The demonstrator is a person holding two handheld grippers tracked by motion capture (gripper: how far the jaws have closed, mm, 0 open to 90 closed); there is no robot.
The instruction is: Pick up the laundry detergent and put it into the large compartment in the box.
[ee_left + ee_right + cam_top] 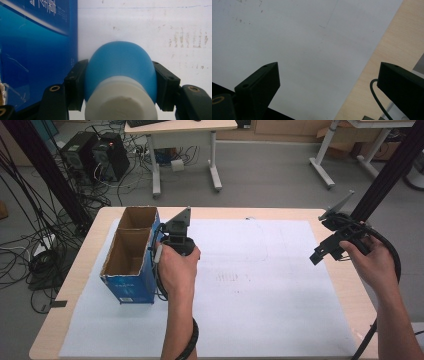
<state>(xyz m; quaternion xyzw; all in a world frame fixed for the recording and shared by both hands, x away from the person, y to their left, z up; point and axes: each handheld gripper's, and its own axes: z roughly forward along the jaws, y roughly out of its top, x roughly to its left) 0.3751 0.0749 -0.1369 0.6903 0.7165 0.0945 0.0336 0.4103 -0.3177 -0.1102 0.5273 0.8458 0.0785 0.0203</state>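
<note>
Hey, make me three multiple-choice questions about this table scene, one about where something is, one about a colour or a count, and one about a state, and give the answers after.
1. Where is the blue box relative to the left gripper?
A. right beside it
B. across the table
C. on the floor

2. How many open compartments does the box have?
A. one
B. two
C. four

3. What state is the right gripper in?
A. shut on a bottle
B. open, holding nothing
C. shut on paper

Answers: 1 A, the box wall stands next to the jaws in the left gripper view. 2 B, a divider splits the top in two. 3 B, its jaws stand wide apart above the white sheet.
</note>
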